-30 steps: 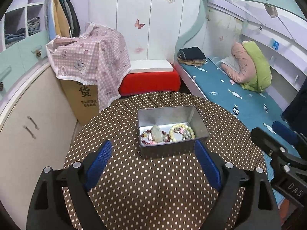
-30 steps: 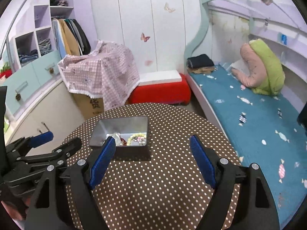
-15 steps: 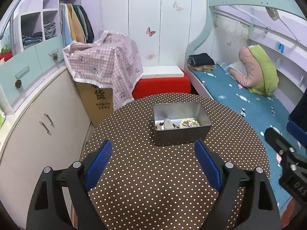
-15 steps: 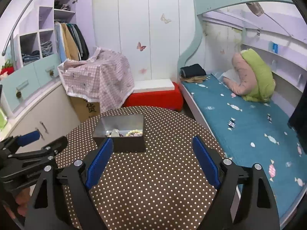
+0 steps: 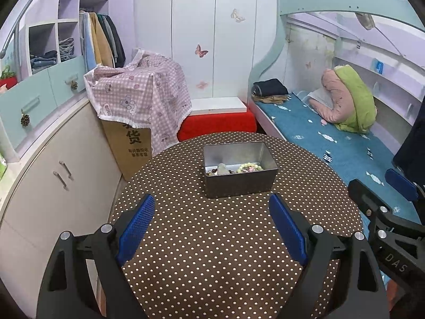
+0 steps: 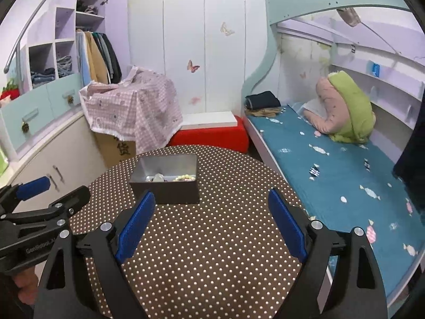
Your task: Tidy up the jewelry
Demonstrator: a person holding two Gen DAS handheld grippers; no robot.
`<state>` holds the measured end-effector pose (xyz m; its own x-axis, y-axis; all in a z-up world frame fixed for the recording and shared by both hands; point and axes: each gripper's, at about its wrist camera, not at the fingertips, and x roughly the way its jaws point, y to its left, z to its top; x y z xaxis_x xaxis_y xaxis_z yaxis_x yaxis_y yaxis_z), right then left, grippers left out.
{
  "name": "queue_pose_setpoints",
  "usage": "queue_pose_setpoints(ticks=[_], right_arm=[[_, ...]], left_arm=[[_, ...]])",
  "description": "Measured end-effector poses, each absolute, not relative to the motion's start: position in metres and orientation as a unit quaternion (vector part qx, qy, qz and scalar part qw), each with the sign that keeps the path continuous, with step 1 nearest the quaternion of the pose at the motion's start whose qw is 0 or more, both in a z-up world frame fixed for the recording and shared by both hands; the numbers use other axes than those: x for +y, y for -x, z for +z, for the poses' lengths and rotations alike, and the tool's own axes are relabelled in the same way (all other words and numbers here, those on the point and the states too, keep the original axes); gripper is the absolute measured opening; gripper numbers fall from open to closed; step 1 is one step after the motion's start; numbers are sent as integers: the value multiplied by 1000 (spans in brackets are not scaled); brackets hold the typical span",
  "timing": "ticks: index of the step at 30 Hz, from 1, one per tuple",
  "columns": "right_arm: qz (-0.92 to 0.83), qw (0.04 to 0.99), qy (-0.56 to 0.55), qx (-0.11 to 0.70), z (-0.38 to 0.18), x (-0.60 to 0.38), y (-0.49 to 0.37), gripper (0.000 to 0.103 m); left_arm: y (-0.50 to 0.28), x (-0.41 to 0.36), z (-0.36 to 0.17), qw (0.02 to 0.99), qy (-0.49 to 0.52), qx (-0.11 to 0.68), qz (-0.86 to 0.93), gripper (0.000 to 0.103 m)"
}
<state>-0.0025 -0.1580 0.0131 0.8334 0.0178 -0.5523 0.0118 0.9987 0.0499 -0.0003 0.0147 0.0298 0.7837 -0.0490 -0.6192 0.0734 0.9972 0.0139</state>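
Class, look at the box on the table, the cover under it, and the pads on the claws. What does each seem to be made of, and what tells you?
Box: likely metal, brushed grey tin; dull sheen, thin crisp walls.
Table cover: probably cloth or vinyl, matte brown with pale dots; it lies flat to the round edge.
Pads: seemingly rubber or plastic, blue with fine ribbing.

Bare polka-dot table (image 5: 212, 239) fills the lower centre of both views, giving open passage between the cameras and the metal tin (image 5: 239, 183) at mid-frame. The tin is the only obstacle on the table. The right gripper (image 5: 382, 186) occupies the left view's right edge.
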Motion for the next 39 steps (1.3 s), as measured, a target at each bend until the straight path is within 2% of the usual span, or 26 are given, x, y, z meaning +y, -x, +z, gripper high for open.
queue_pose_setpoints(ticks=[39], right_arm=[[-4, 955, -31, 296, 22, -163, -12, 84]], left_arm=[[-13, 10, 38, 944, -14, 329, -35, 85]])
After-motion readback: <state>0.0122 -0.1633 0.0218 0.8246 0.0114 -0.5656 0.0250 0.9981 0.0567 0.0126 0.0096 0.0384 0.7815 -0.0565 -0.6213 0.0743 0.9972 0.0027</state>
